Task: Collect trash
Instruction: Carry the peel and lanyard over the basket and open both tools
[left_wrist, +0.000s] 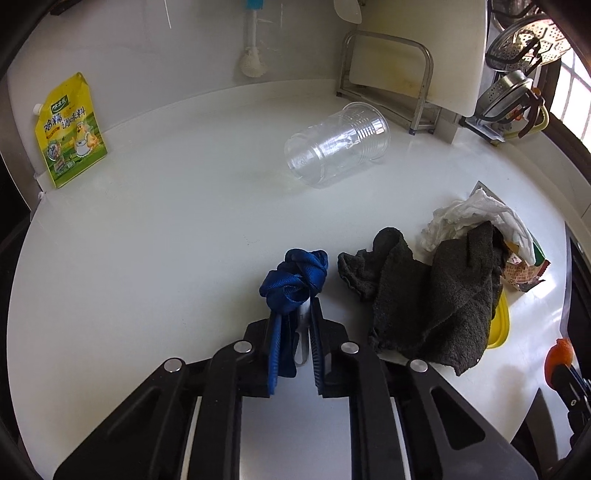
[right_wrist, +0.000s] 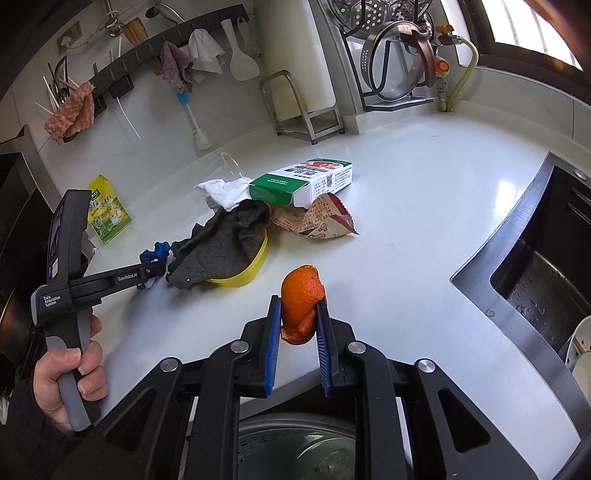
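Two pieces are in hand, the right gripper (right_wrist: 297, 321) clamping orange peel (right_wrist: 301, 299) and the left gripper (left_wrist: 293, 314) clenched on blue cord (left_wrist: 295, 277), while cup (left_wrist: 336, 144), carton (right_wrist: 306, 181) and wrapper (right_wrist: 314, 221) wait on the tabletop (left_wrist: 166, 221) toward 12 o'clock.

A: Trash status?
B: Orange peel (right_wrist: 301, 301) is curled, upright, pinched between the right gripper's fingers (right_wrist: 274, 332), off the bench. Blue crumpled bag (left_wrist: 295, 278) is bunched at the tips of the left gripper's fingers (left_wrist: 316, 325), clamped.
A: On the bench?
B: Clear plastic cup (left_wrist: 338, 144) lies on its side, mouth toward the back wall. Green-and-white carton (right_wrist: 306, 182) lies flat, one end flap open. Crumpled red-printed wrapper (right_wrist: 317, 221) sits just in front of it, touching. White crumpled tissue (right_wrist: 223, 192) lies beside the carton's open end.
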